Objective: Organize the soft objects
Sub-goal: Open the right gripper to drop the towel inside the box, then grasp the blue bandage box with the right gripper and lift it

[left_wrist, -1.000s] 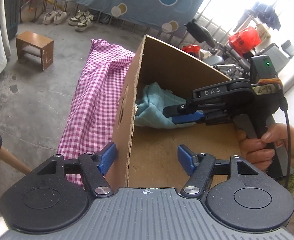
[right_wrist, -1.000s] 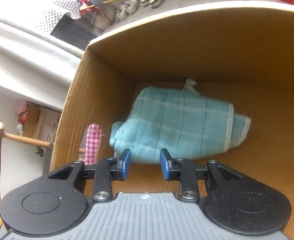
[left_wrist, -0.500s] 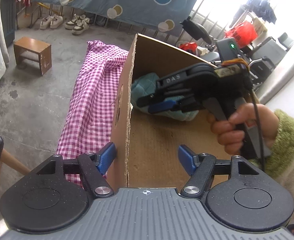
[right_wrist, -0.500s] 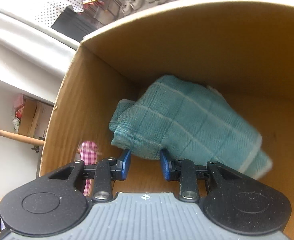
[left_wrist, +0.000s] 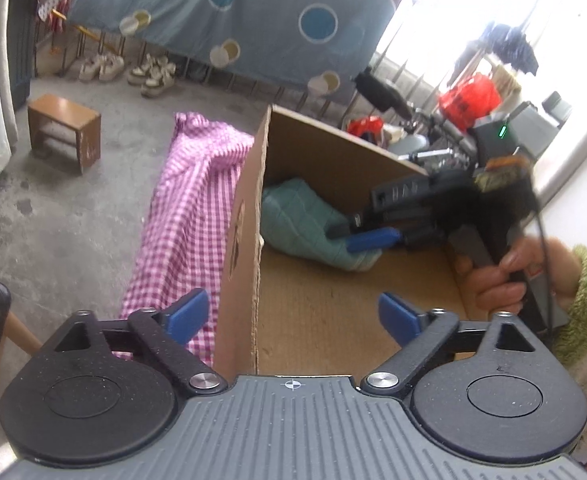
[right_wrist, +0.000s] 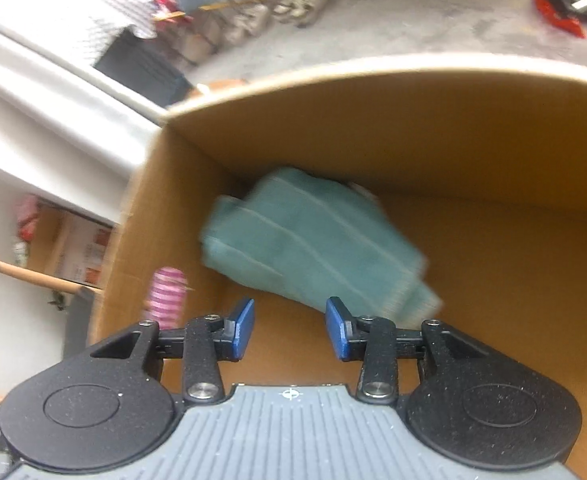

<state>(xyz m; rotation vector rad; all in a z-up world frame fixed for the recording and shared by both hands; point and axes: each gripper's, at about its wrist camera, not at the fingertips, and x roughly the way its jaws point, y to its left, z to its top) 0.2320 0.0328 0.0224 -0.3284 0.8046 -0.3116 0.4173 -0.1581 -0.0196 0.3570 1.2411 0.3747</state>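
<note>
The folded teal checked cloth (right_wrist: 313, 240) lies inside the brown cardboard box (left_wrist: 321, 160). Both hand-held grippers are opening: the right (right_wrist: 289, 326) empty, the left (left_wrist: 289, 314) wide, straddling the box wall. Lettering on the right one is blurred.

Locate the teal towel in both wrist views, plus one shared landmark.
Left wrist: teal towel lies centre frame inside the cardboard box, against its left wall, with the right gripper at its near end.
Right wrist: the towel lies centre frame on the box floor, towards the far left corner, beyond the opening jaws; nothing sits between them.
Shared landmark: the pink checked cloth, just outside the box's left wall in both views.
</note>
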